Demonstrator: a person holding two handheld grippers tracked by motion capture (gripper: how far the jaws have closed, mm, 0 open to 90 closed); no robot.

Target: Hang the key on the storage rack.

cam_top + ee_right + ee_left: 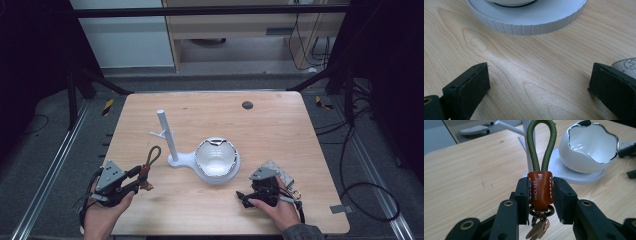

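Item: key fob (pixel 540 188), brown leather tab with green cord loop (pixel 541 142). The left gripper (pixel 540 195) is clamping the tab between its fingers (pixel 522 192), holding it above the worktop (pixel 280 130) near the white hook stand (pixel 167 137). Keys are dangling below. The right gripper (pixel 537 87) is resting wide open, holding nothing. Pickup is looking done; hanging the loop on a peg is likely remaining.

The table (pixel 210 110) was evenly lit from above while its surroundings were left dark. Glare was seen on the bowl's (pixel 590 147) rim, and the background was softly blurred.
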